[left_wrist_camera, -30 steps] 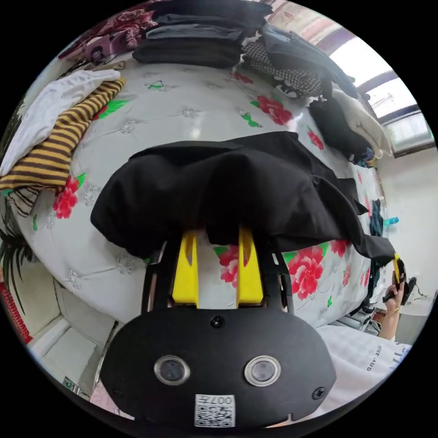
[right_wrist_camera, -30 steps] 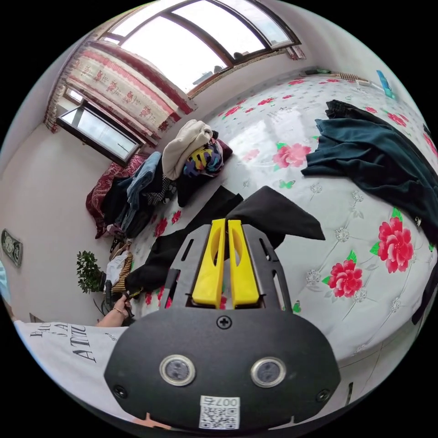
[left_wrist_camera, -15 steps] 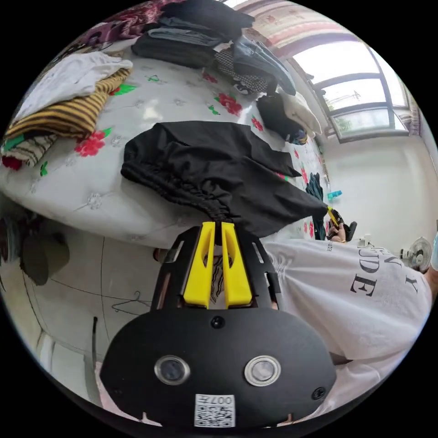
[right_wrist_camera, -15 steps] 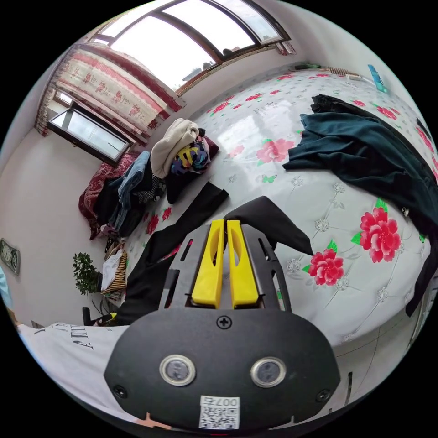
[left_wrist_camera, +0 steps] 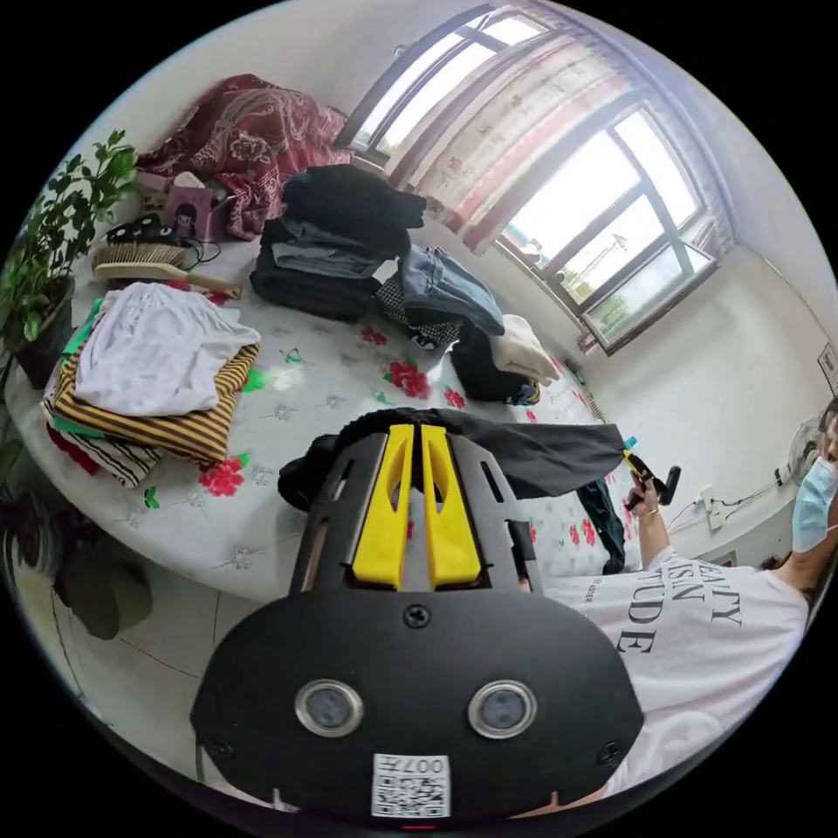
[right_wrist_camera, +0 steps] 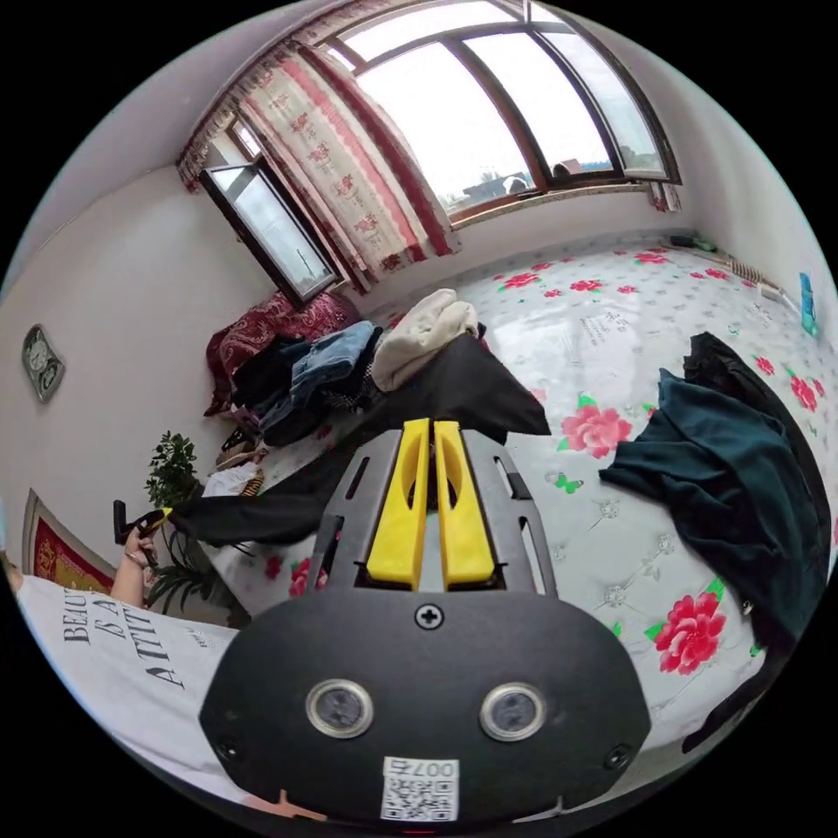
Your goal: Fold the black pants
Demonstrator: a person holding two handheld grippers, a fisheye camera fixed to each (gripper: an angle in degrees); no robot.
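Observation:
The black pants (left_wrist_camera: 541, 454) hang stretched in the air between my two grippers, above the flowered bed (left_wrist_camera: 332, 375). My left gripper (left_wrist_camera: 413, 429) is shut on one end of them, where the cloth bunches over the yellow jaw tips. In the left gripper view, the right gripper (left_wrist_camera: 637, 467) holds the far end, in a person's hand. In the right gripper view, my right gripper (right_wrist_camera: 432, 426) is shut on the black pants (right_wrist_camera: 476, 393). From there the cloth runs left to the left gripper (right_wrist_camera: 153, 521).
A folded white and striped pile (left_wrist_camera: 157, 367) lies at the near edge of the bed, with dark stacks (left_wrist_camera: 340, 244) and a heap of clothes behind. A dark teal garment (right_wrist_camera: 724, 489) is spread on the bed (right_wrist_camera: 611, 340). A potted plant (left_wrist_camera: 52, 227) stands beside it.
Both grippers have risen and lifted the pants off the bed, so they now hang taut between them. Both views have tilted up toward the windows.

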